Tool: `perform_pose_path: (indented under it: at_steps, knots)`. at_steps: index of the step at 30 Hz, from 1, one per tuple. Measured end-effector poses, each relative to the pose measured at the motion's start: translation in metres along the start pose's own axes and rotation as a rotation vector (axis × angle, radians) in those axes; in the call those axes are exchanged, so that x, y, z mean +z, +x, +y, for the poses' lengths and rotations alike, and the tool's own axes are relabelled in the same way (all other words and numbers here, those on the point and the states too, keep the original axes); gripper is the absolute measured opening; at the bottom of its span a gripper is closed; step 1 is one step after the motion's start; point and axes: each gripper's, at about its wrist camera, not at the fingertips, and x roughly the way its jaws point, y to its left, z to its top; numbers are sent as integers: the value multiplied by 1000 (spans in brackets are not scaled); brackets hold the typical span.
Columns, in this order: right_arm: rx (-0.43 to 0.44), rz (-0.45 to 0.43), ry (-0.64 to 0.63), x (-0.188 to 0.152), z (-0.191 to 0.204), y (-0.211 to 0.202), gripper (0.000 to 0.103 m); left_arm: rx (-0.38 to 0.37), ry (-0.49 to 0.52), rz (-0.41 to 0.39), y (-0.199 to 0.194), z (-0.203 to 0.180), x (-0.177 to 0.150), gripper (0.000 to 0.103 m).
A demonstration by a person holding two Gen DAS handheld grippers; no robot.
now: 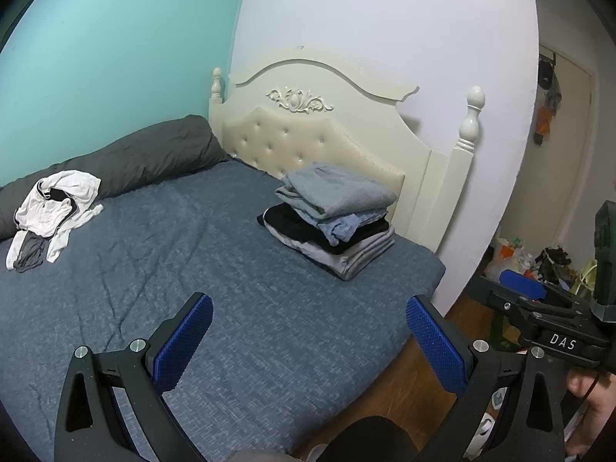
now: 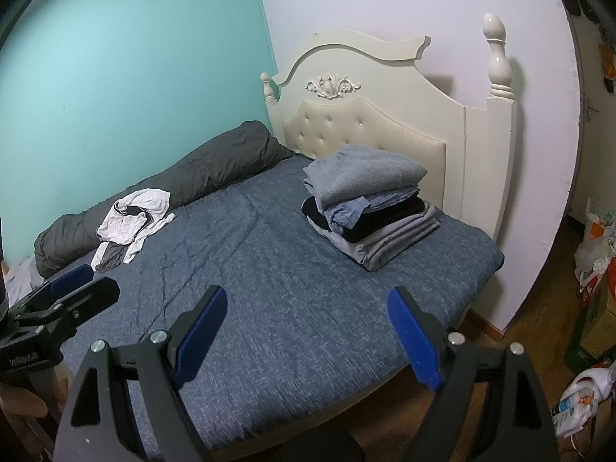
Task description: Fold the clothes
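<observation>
A crumpled white garment (image 1: pixel 57 204) (image 2: pixel 133 219) with a grey piece under it lies on the far left of the blue bed (image 1: pixel 238 281) (image 2: pixel 300 308). A stack of folded clothes (image 1: pixel 331 215) (image 2: pixel 369 211) in grey, blue and black sits by the headboard. My left gripper (image 1: pixel 308 331) stands open above the bed's near part, nothing between its blue pads. My right gripper (image 2: pixel 308 331) is open too and holds nothing. Each gripper shows at the edge of the other's view, the right gripper (image 1: pixel 539 308) on the right and the left gripper (image 2: pixel 61 300) on the left.
A dark grey rolled duvet (image 1: pixel 127 158) (image 2: pixel 192 169) lies along the turquoise wall. A cream headboard (image 1: pixel 327 131) (image 2: pixel 385 115) stands behind the stack. Wooden floor with bags and clutter (image 1: pixel 539 265) (image 2: pixel 593 269) is at the right. A hand (image 1: pixel 593 396) grips the right tool.
</observation>
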Motion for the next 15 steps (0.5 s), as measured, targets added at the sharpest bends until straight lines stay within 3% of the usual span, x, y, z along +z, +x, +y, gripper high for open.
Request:
perform_pose_path:
  at_steps: [15]
  knots:
    - [0,-1,-1,0,-1,-1,86,8,-6,-1,0,1,0,103]
